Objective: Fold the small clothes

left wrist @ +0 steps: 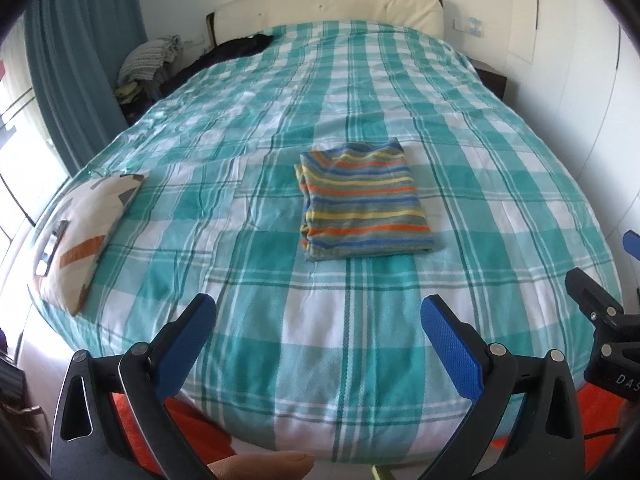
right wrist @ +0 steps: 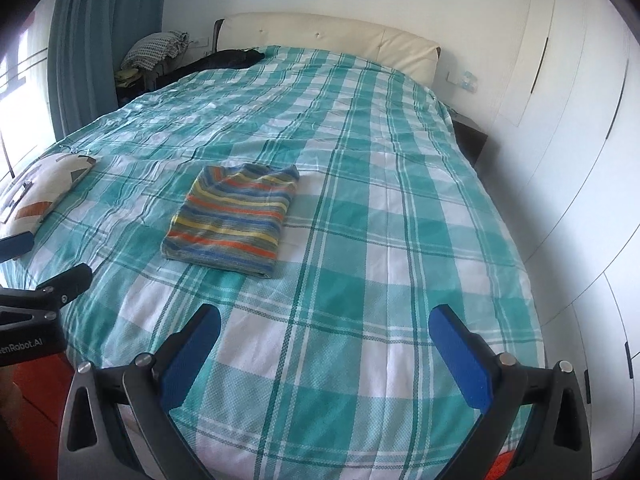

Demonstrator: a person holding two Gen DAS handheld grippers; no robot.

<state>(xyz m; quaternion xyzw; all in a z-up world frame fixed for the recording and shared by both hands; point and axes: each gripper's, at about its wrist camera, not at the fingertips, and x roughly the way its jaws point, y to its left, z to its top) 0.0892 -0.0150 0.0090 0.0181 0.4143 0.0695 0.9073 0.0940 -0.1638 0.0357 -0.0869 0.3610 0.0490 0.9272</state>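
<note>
Left gripper [left wrist: 318,320] held level over the near edge of the bed, blue fingers [left wrist: 452,344] spread wide, gripping nothing. Right gripper [right wrist: 324,332] alongside, just to the right, likewise spread wide and empty above the bedspread. A fingertip [left wrist: 264,468] showing at the bottom of the left view.

Folded into a neat rectangle: a striped shirt [left wrist: 364,200], lying flat mid-bed, well apart from both grippers. Spread over the bed: a teal and white checked cover [right wrist: 360,240]. Far left on the cover, a patterned pillow [left wrist: 84,236]. At the far end, a cream headboard [left wrist: 328,6]; left, teal curtains [left wrist: 80,60]; right, white wardrobe doors [right wrist: 560,120].
</note>
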